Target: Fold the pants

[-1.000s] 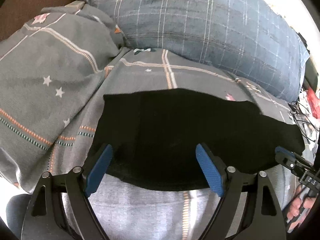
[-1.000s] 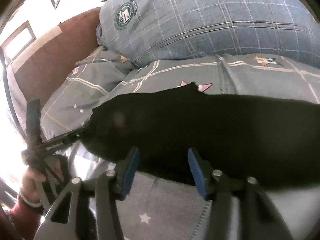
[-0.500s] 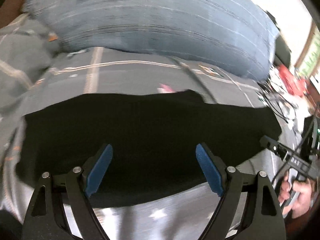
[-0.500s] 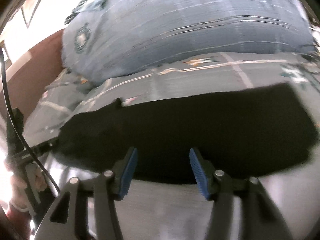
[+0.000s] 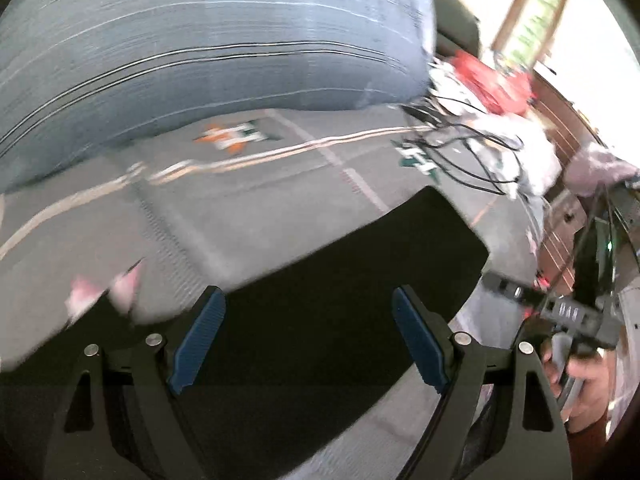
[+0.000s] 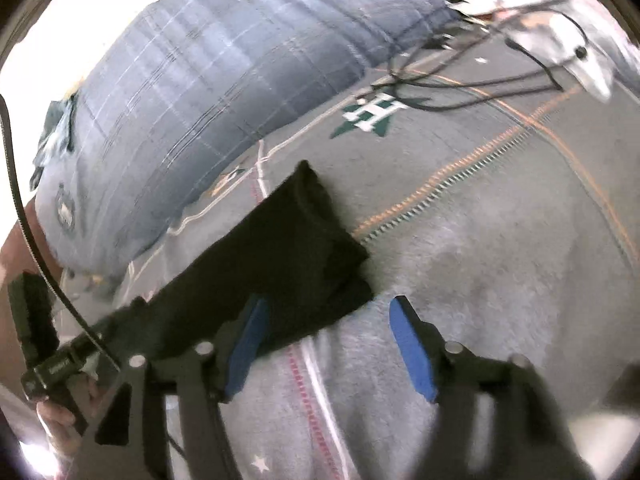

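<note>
Left wrist: left tongs (image 5: 308, 336) spread wide over black pants (image 5: 340, 280).

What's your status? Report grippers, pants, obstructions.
Left gripper open over black pants. Right gripper open at pants' end. Pants flat on bedspread. Cables beyond, not in the way.

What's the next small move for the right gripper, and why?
Probably slide the right gripper a little left over the pants' end edge, then close. Its jaws stand open with only the left pad at the black cloth; the right pad hangs over bare bedsheet. The left gripper is also open over the pants.
</note>
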{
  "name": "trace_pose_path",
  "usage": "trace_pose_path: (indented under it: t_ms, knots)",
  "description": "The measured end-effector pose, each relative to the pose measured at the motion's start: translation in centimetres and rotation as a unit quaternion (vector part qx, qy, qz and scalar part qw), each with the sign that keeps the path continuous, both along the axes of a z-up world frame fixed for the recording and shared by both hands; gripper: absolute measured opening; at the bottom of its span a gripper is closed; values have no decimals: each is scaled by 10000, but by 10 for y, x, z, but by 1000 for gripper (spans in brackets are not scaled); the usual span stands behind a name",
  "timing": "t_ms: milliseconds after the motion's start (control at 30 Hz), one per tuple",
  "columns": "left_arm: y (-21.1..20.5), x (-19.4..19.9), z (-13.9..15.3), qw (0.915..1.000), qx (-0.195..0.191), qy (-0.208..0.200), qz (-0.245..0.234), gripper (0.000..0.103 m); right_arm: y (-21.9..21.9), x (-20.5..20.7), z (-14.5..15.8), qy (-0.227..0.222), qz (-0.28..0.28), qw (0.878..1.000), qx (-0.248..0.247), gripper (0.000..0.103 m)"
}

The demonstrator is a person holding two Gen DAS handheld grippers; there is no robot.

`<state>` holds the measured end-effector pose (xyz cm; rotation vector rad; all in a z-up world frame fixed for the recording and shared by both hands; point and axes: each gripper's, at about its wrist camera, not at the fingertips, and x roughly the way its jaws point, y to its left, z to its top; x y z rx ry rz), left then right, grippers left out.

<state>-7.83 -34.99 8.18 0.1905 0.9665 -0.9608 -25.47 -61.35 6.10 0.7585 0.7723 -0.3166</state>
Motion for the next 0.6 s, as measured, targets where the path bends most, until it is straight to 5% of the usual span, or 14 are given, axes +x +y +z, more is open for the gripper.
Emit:
trace_pose_path:
  t_ms: [200, 467, 600]
  knots:
    - [-69, 7, -2, 9952, 72, 125, -970, 86, 7, -1, -12, -483, 34, 9986, 231, 67]
    - [-151, 8, -27, 9738, 339, 584, -2173, 86, 14, -7, -23, -1198, 232, 9919, 362, 68]
    - [-173, 4, -31, 9696, 263, 539, -2373, 88, 7, -7, -28, -1426, 106, 9876, 651, 68]
